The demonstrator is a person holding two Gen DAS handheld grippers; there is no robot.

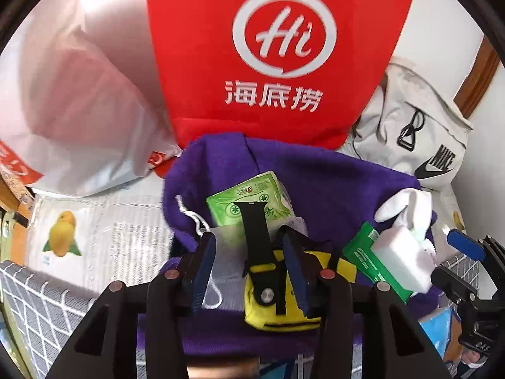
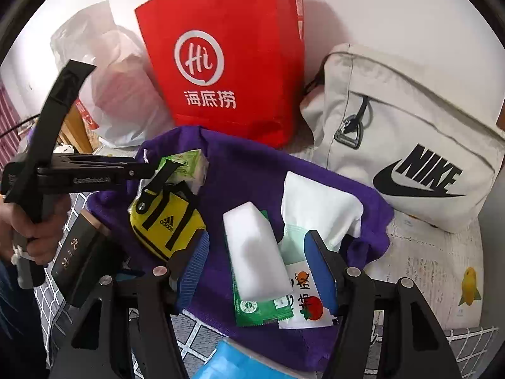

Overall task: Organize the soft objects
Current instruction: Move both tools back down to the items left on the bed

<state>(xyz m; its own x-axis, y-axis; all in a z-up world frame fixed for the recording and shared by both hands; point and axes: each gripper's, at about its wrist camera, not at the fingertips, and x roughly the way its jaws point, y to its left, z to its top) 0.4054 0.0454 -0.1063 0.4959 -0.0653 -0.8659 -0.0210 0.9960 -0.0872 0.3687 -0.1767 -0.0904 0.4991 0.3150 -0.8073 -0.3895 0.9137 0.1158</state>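
A purple cloth lies spread with small things on it. My left gripper is open, its fingers on either side of the black strap of a small yellow Adidas pouch. A green tissue pack lies just beyond it. My right gripper is open around a white sponge block that rests on a green sachet. White folded cloth and a printed packet lie beside it.
A red Haidilao bag stands behind, a white plastic bag to its left, a beige Nike bag to the right. A black box and a blue packet lie near the front on a grey grid mat.
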